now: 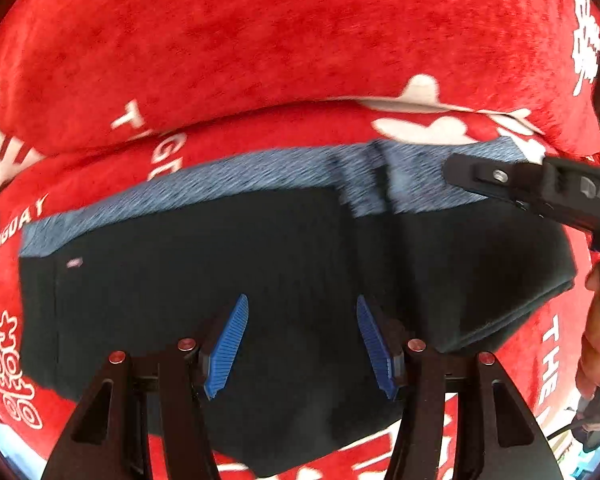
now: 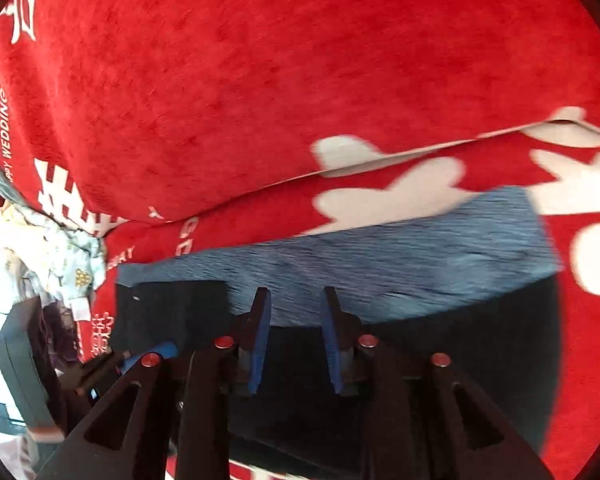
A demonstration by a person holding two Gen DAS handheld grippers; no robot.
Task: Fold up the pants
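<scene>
Black pants [image 1: 260,280] with a blue-grey waistband [image 1: 260,176] lie flat on a red blanket [image 1: 260,40]. My left gripper [image 1: 301,300] points down over the black cloth near its front edge, open, its blue pads wide apart with only flat cloth below them. A black finger [image 1: 500,178] of the right gripper reaches in over the waistband's right end, with a hand [image 1: 596,344] behind it. In the right wrist view my right gripper [image 2: 296,291] hangs over the waistband [image 2: 380,260] where it meets the black cloth [image 2: 460,340], open with a narrow gap and nothing pinched.
The red blanket [image 2: 300,60] carries white lettering and shapes, and a folded edge [image 2: 380,160] runs just beyond the waistband. A heap of pale cloth [image 2: 60,248] and a dark boxy object [image 2: 16,352] sit off the blanket's left side.
</scene>
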